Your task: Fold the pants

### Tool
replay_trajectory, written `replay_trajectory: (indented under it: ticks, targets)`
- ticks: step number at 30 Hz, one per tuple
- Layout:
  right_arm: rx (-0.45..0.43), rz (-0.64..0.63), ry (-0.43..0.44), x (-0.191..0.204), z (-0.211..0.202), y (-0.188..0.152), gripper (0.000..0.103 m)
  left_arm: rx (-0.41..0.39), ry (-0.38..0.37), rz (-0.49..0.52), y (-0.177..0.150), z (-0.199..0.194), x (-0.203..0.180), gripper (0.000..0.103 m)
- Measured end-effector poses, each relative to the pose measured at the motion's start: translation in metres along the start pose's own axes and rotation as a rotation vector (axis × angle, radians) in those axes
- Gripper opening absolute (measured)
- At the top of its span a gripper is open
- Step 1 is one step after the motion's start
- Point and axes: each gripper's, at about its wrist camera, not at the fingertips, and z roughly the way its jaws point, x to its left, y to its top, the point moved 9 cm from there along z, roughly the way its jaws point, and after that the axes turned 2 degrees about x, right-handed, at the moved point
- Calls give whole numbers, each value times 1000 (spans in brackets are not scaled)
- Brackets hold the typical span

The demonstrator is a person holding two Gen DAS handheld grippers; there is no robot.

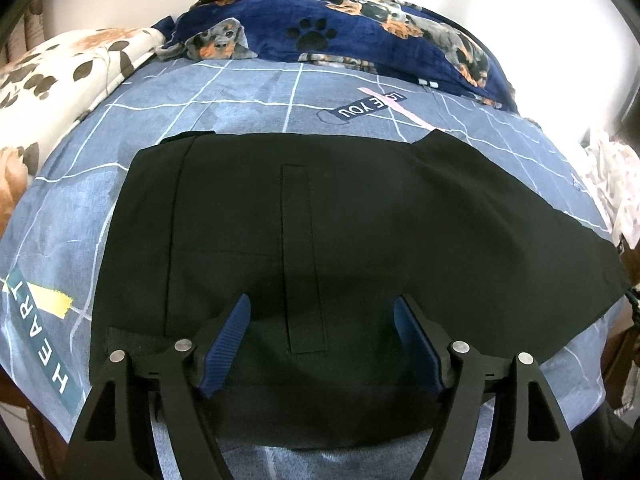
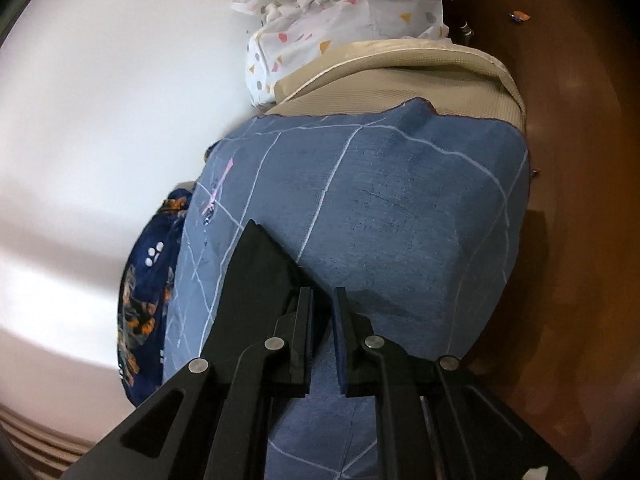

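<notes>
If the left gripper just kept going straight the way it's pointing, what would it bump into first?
Most likely the black pants. The left gripper has its jaws apart and points down at the cloth spread over the blue checked bedsheet, roughly at the long stitched pocket slit. Nothing shows in between, though depth is hard to judge.

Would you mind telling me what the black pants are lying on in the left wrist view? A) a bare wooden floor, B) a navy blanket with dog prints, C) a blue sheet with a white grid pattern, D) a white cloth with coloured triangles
C: the black pants lie spread flat on the blue sheet with white grid lines, while the navy dog-print blanket sits behind them, clear of the pants.
</notes>
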Motion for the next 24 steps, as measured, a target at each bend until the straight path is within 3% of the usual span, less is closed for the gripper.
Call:
replay_trajectory:
  ticks: [3,7,14,21,24]
  targets:
    - [21,23,-4,-6,3,2,13,0,1,1,0,0,0,76]
    - [54,86,72,-6,8,-2,27,-1,3,3,0,0,0,76]
    - [66,44,69,7,12,-3,31,-1,4,4,0,0,-1,78]
    - [78,4,-11,2,12,-1,4,1,9,18,-1,0,-3,79]
    - [34,-84,-71,15,4,1,3,2,8,13,0,0,-3,79]
